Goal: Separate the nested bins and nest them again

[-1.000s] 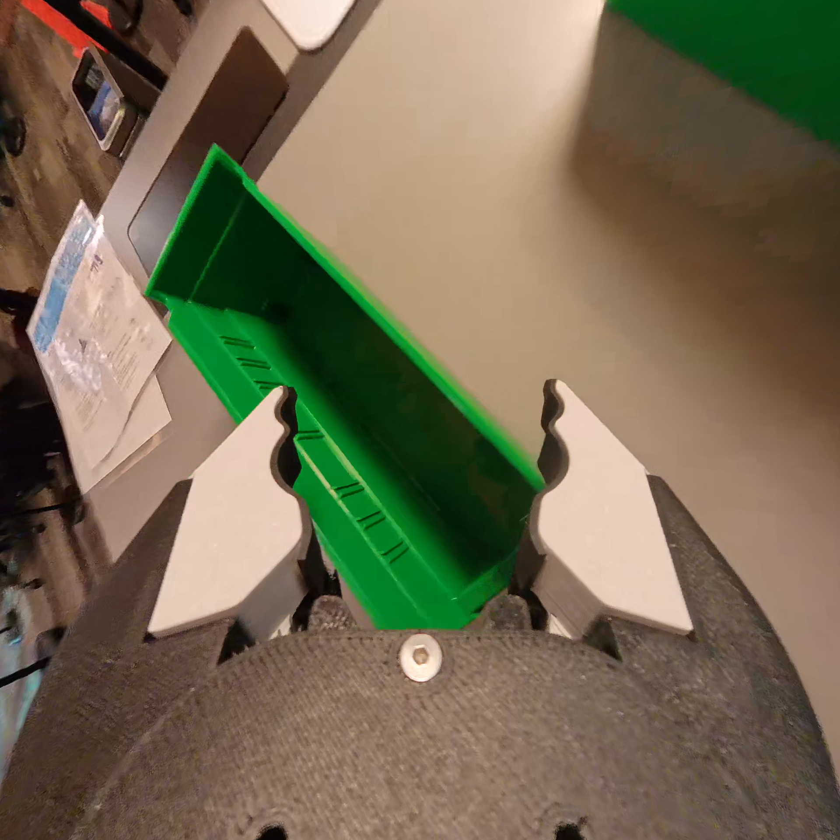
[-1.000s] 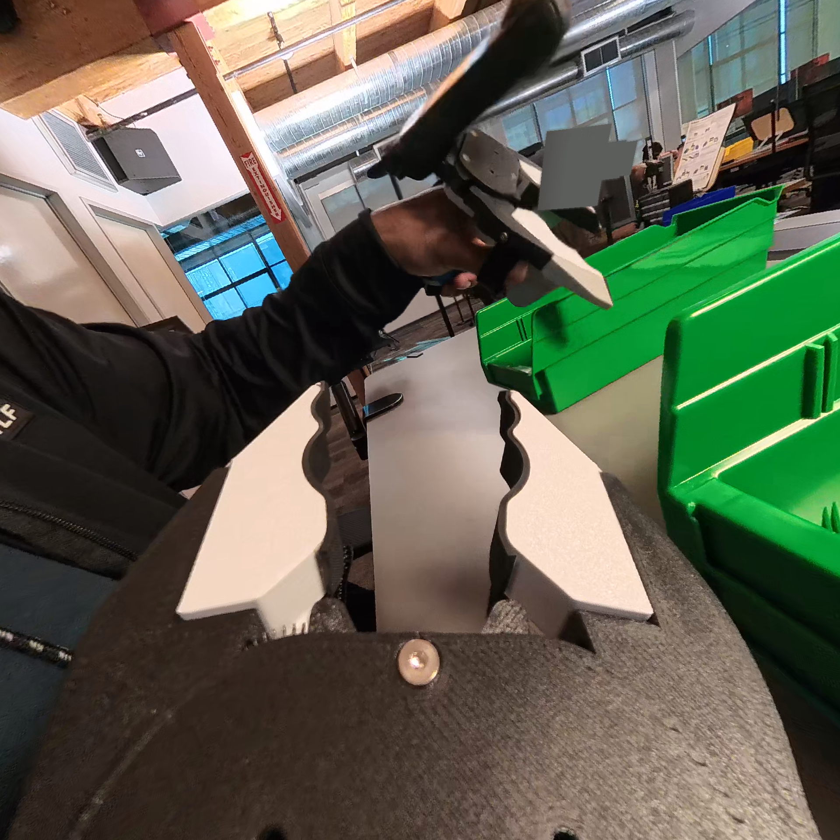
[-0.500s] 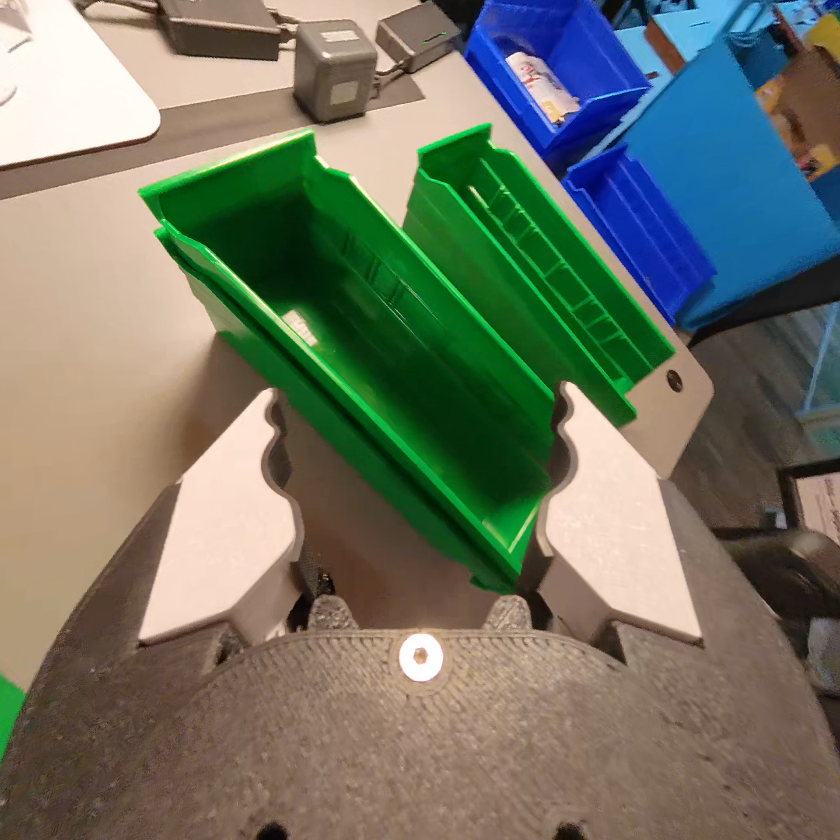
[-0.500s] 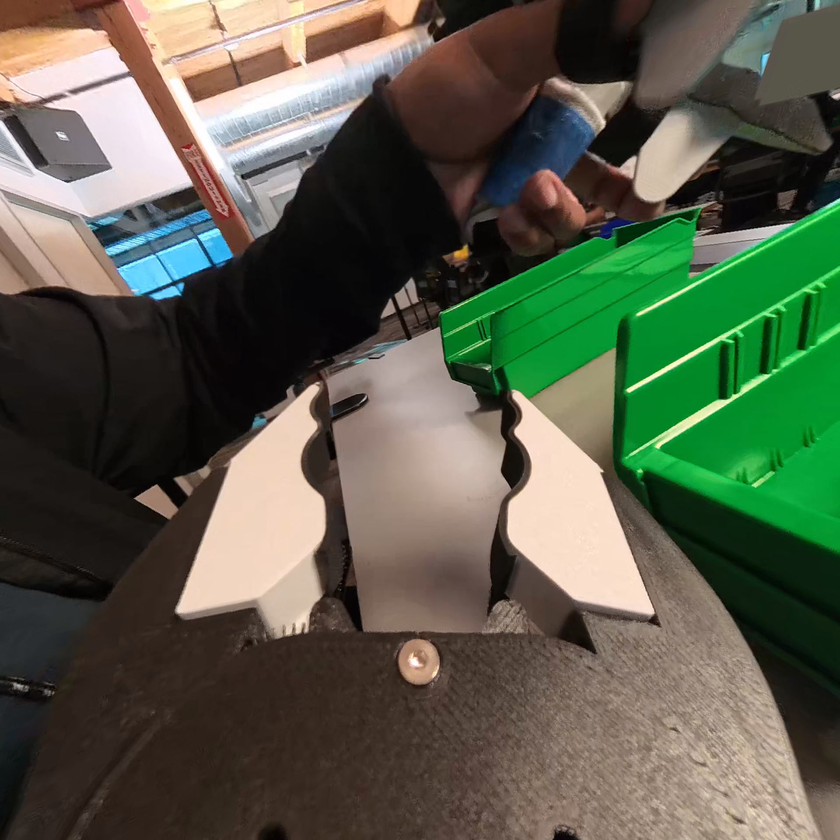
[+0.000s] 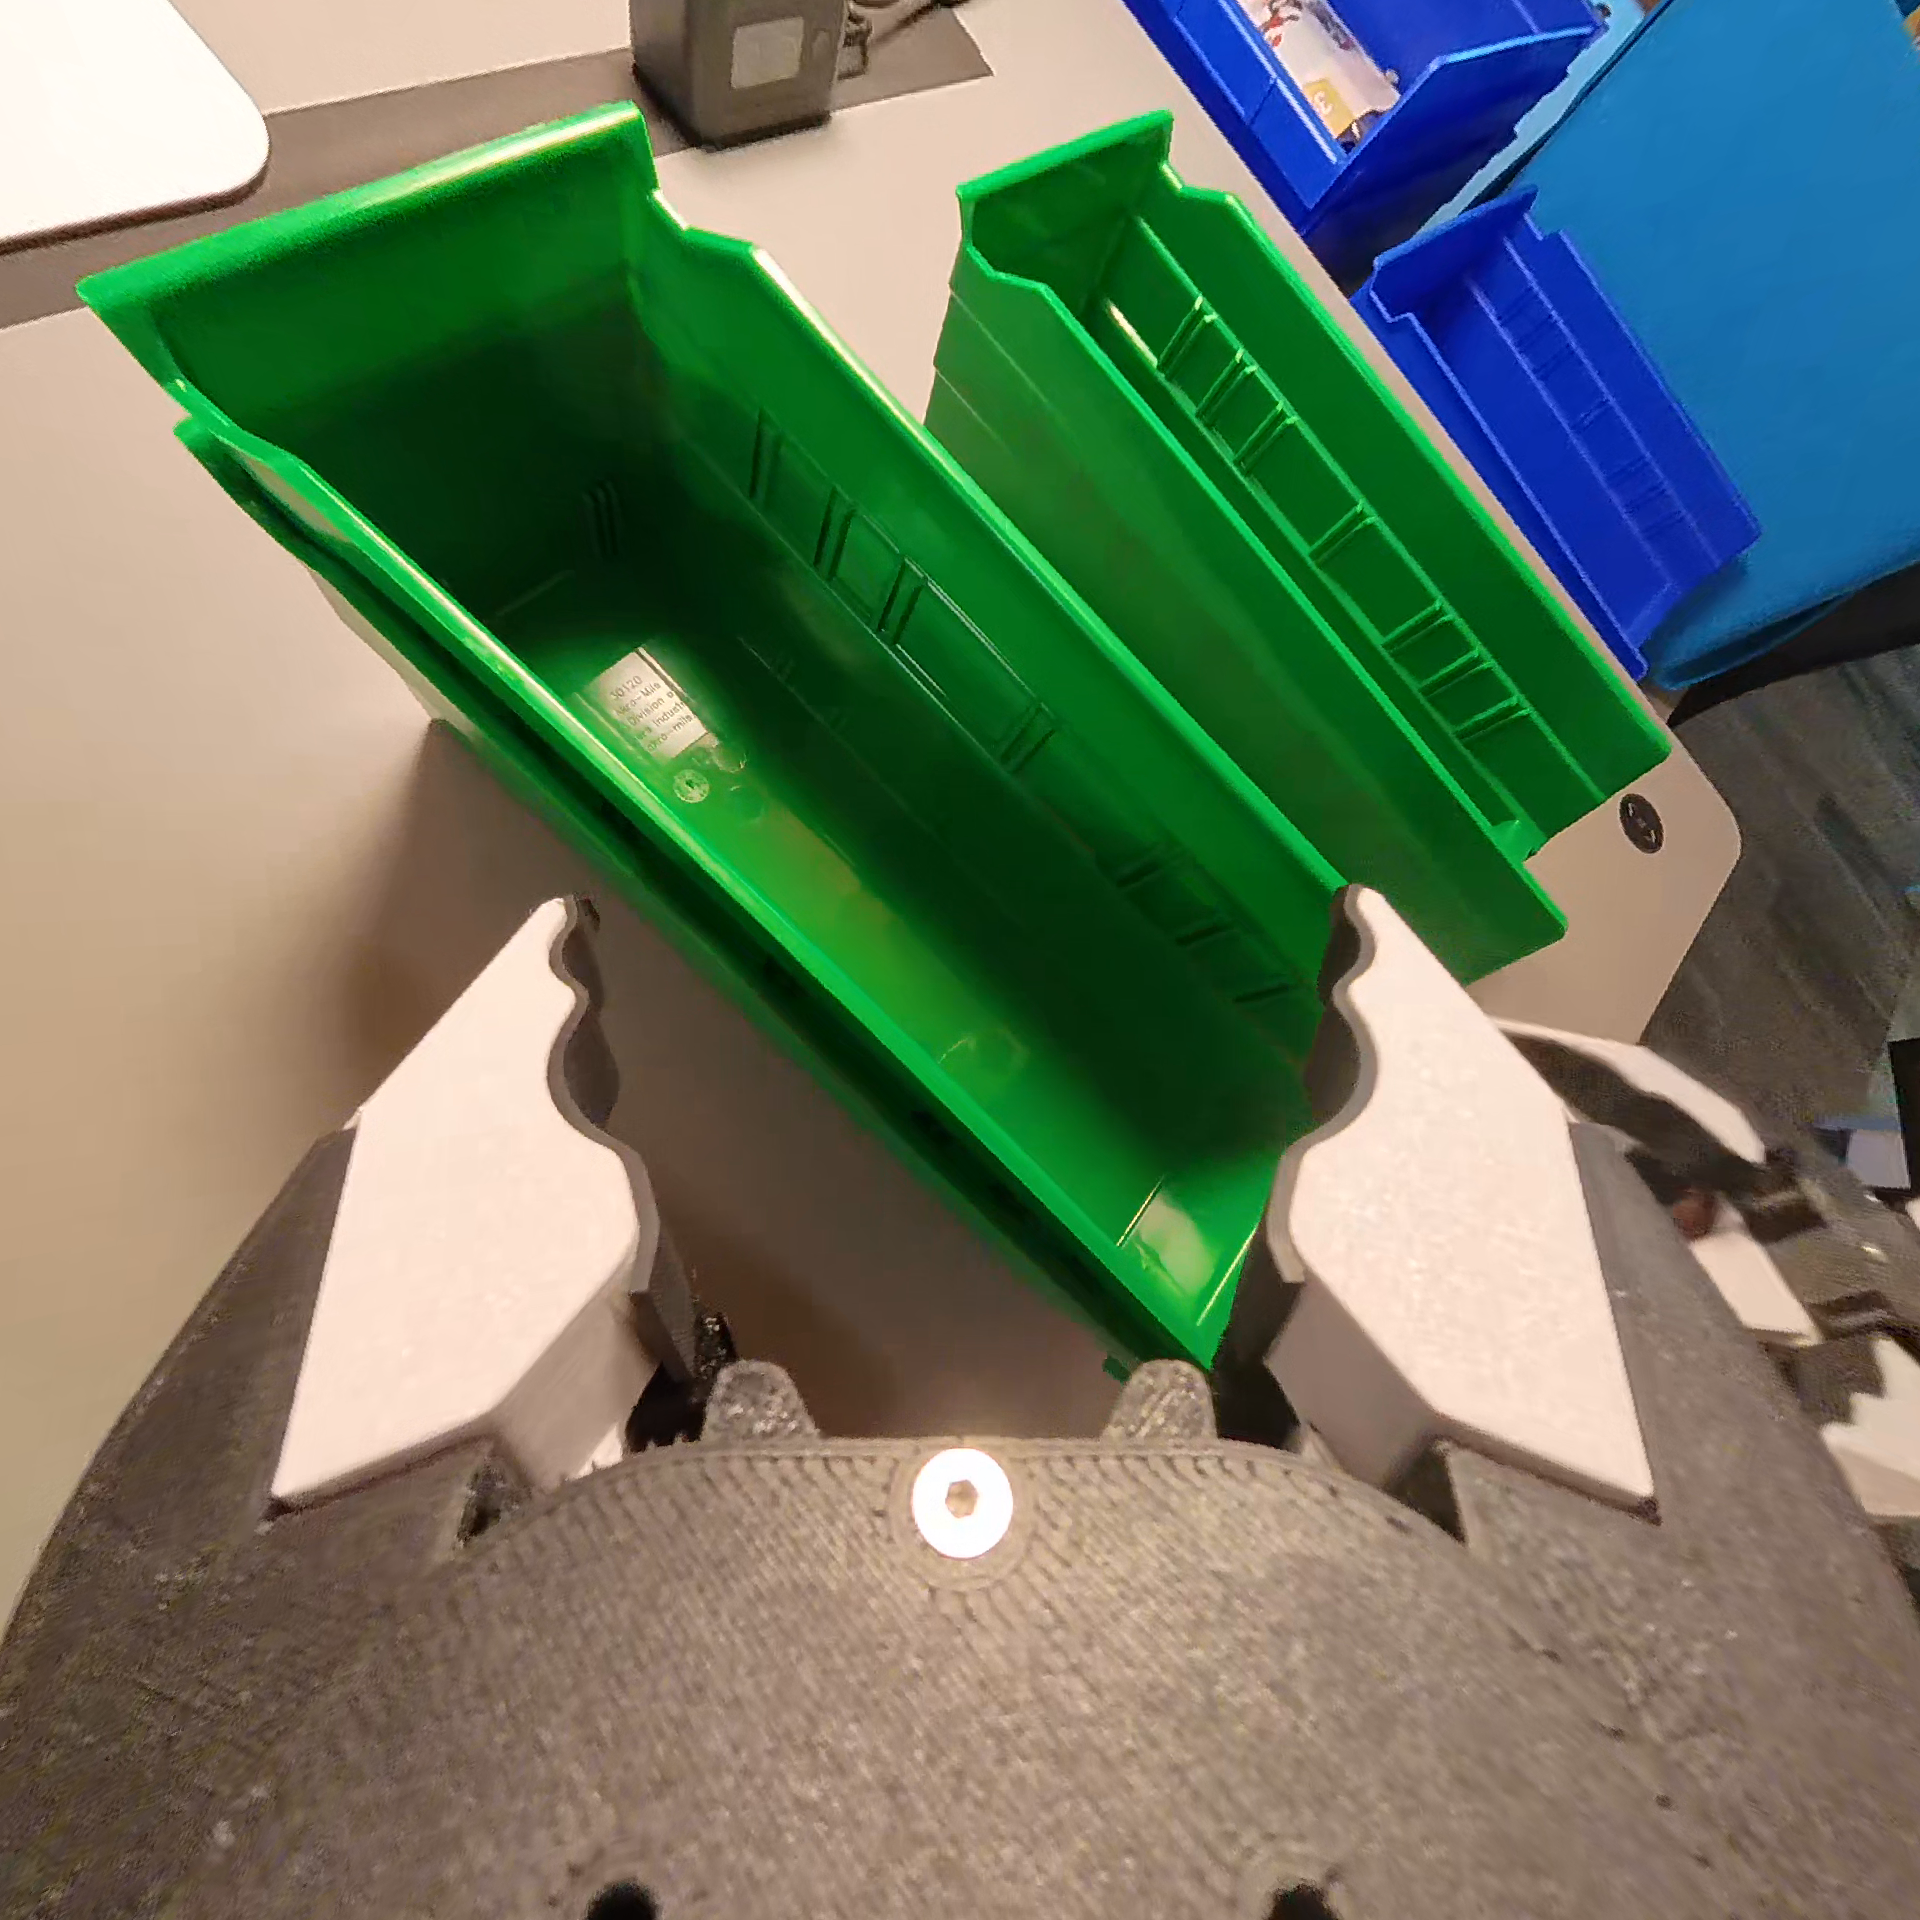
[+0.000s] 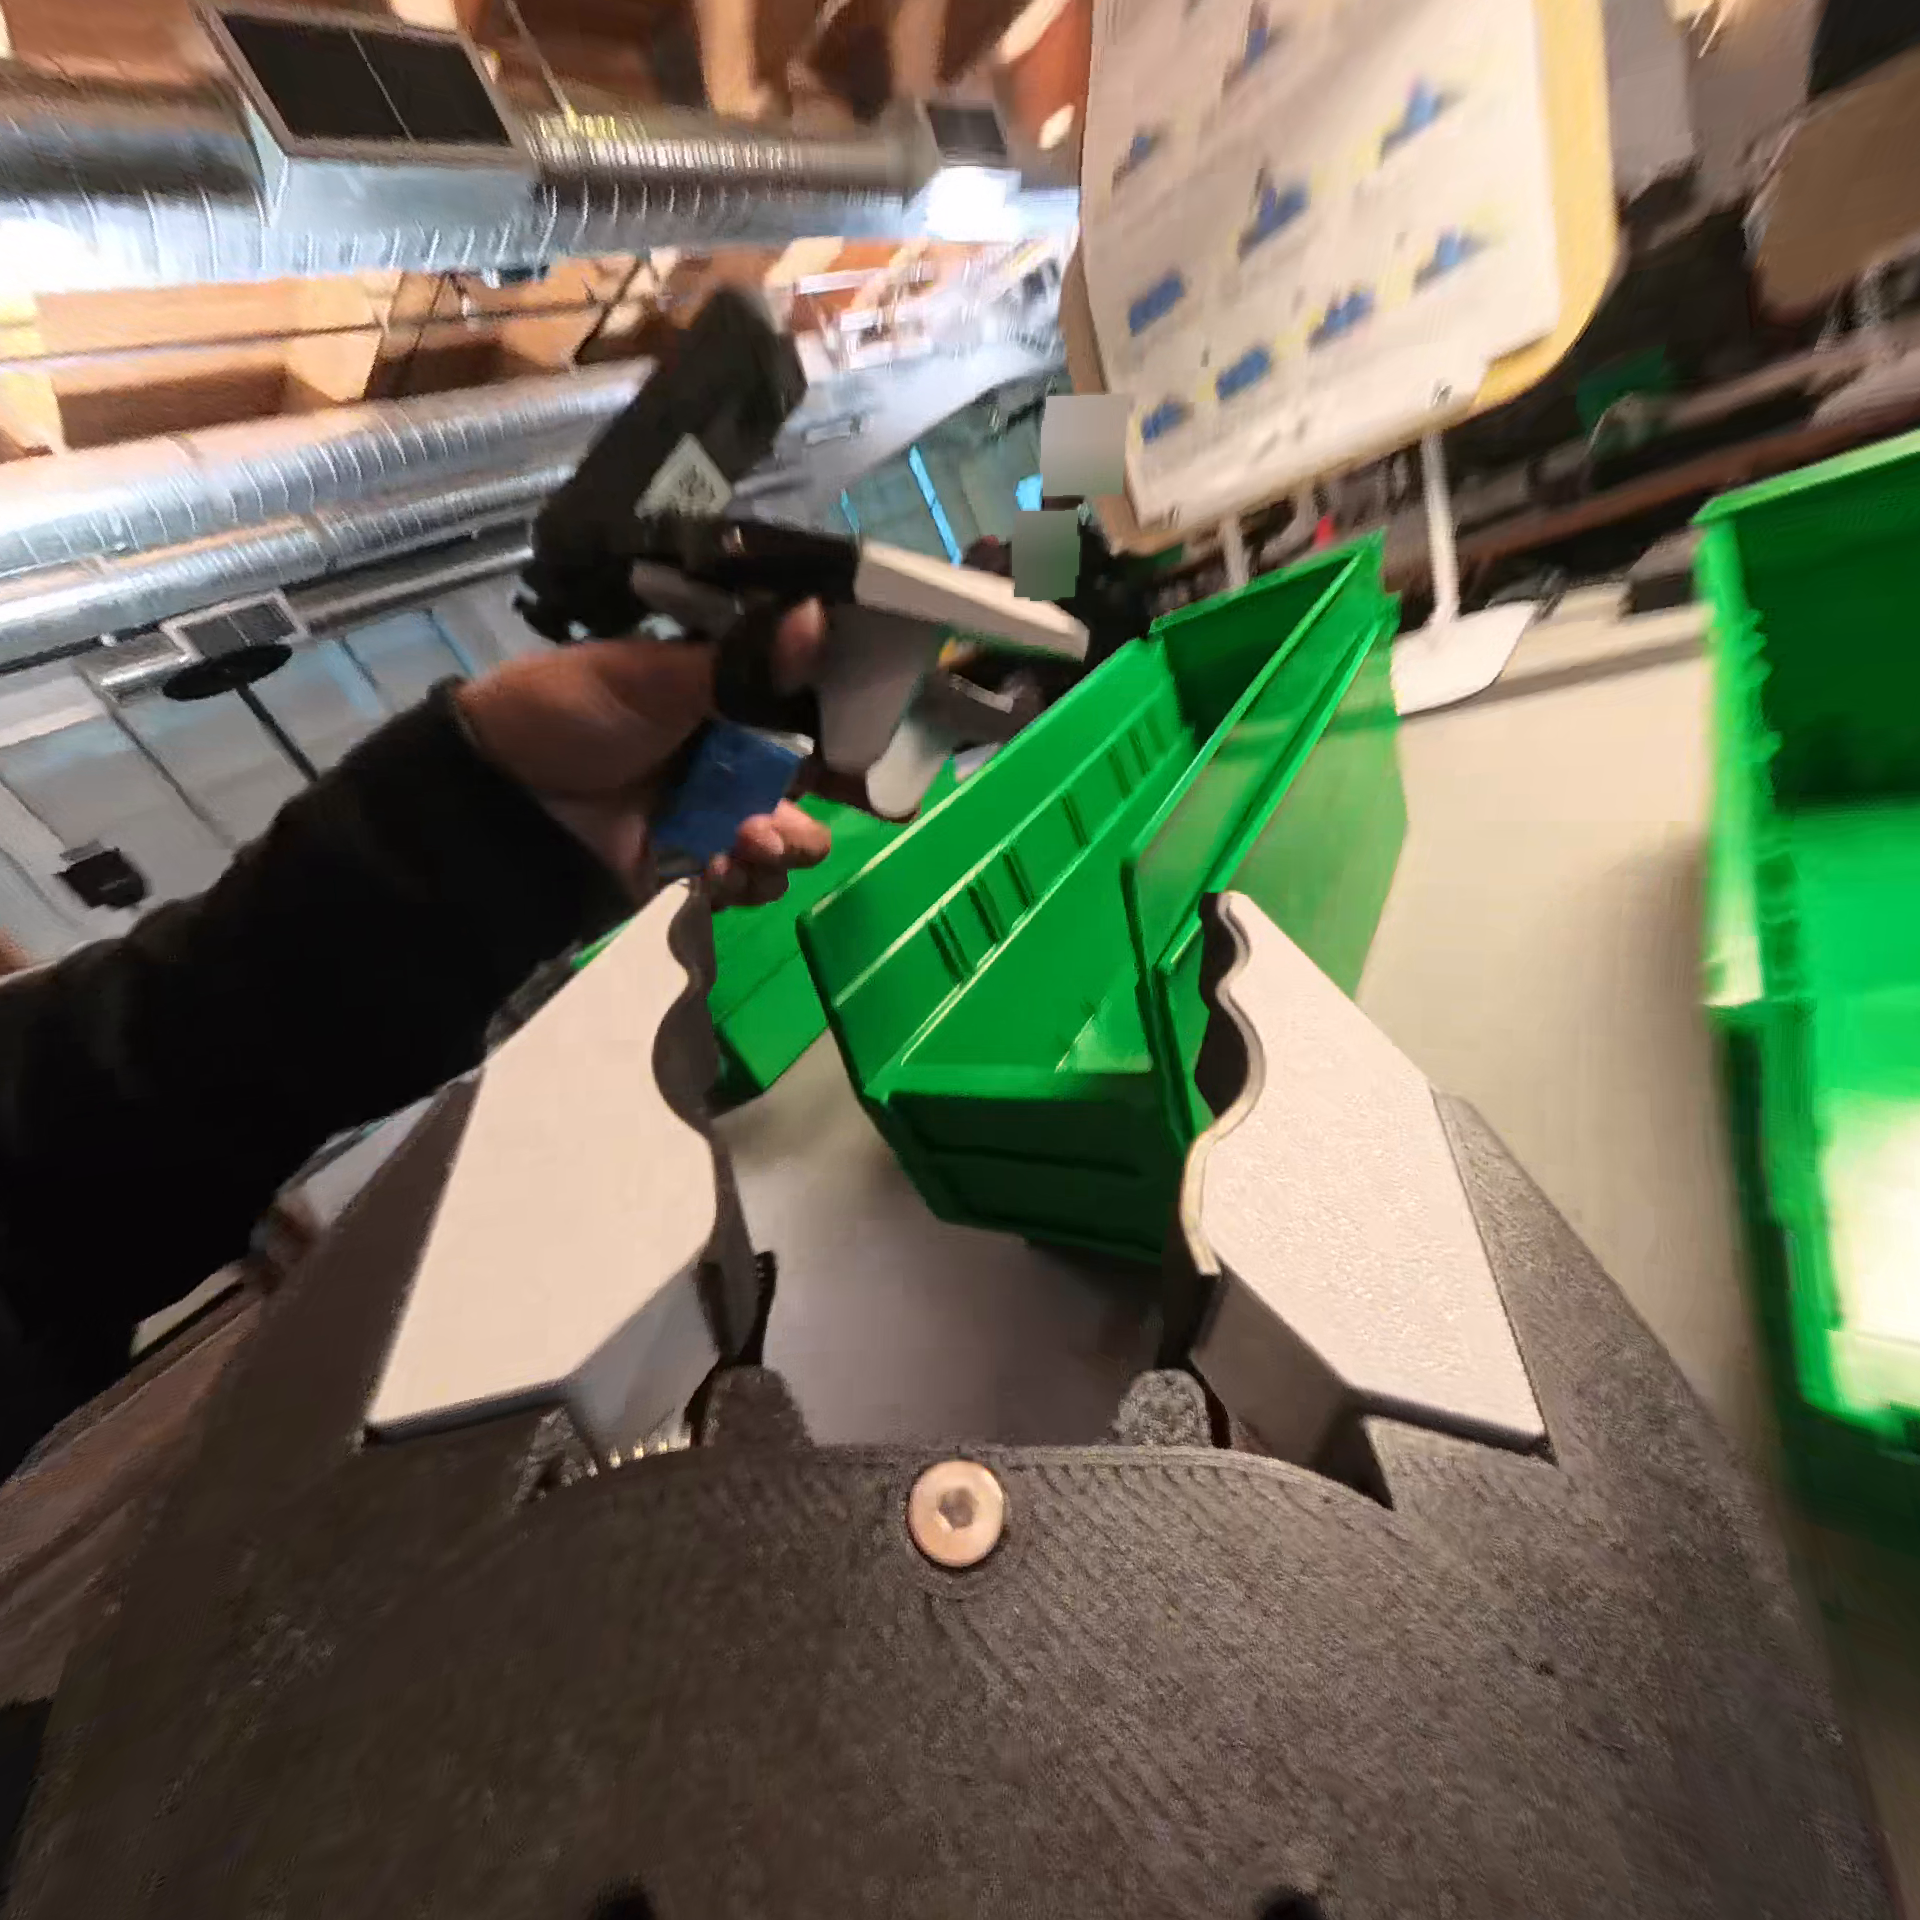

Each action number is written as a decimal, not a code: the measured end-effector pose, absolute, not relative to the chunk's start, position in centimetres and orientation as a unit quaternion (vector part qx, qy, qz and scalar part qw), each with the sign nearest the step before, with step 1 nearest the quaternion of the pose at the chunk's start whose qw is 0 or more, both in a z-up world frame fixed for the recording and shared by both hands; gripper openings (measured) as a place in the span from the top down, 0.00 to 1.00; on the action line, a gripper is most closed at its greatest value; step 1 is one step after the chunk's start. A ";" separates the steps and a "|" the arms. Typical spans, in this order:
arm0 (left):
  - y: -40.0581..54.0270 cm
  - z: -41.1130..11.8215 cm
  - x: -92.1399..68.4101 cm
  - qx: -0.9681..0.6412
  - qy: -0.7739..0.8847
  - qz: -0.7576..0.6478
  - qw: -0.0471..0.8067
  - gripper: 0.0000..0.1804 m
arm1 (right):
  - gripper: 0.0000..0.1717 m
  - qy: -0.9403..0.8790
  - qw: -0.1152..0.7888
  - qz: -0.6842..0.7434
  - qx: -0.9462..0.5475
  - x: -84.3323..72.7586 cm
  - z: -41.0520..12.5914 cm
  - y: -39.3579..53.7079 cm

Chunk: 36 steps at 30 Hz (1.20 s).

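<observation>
- Left gripper [image 5: 956, 909]: jaws spread wide, nothing clamped. Right finger [image 5: 1434, 1195] just beside the near end of the wide green bin [image 5: 727, 644], left finger well apart from it.
- Wide green bin: mid-bench, lying diagonally, open side up. Second rim visible under its left wall (looks like one bin seated in another, so probably a nested pair).
- Narrow green bin [image 5: 1299, 499]: beside the wide one, along the right edge of the bench [image 5: 156, 727], near end close to that corner. Layered rims here too, count unclear.
- Right gripper [image 6: 951, 899]: jaws open, empty, aimed at the end of the narrow bin. No pad pressing on it (view blurred).
- Third green bin [image 6: 1818, 831]: farther right on the bench, apart from the others.
- Progress, judged: no bin lifted or gripped at present. Cannot tell whether the stacks are awaiting separation or already re-nested. If the third bin belongs to a stack, one nesting left.
- Blue bins [image 5: 1558, 395]: off the bench's right edge, not part of this.
</observation>
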<state>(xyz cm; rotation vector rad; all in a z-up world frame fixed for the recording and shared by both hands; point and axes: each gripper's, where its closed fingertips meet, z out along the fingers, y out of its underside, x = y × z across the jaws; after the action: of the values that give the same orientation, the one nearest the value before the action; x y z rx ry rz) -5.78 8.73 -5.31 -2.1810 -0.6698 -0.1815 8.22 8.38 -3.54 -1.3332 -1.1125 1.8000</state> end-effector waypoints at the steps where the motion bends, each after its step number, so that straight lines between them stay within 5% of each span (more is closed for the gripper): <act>1: 8.6 -5.4 -5.8 -0.869 -0.265 -0.072 0.411 0.25 | 0.40 -0.432 0.288 0.685 -0.512 7.7 -4.3 7.4; 20: 5.6 -6.0 -7.8 -0.933 -0.186 0.084 0.297 0.25 | 0.43 -0.552 0.047 0.716 -0.425 7.1 -6.5 -6.1; 36: 5.8 -7.9 -9.3 -0.957 -0.162 0.101 0.219 0.29 | 0.48 -0.490 0.089 0.742 -0.449 6.6 -6.0 -0.4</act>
<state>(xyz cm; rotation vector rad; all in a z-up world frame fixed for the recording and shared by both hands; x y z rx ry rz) -9.25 5.78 -7.93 -2.6474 -0.4471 0.2802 6.57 -0.41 -5.98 -1.3367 -1.4572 2.2059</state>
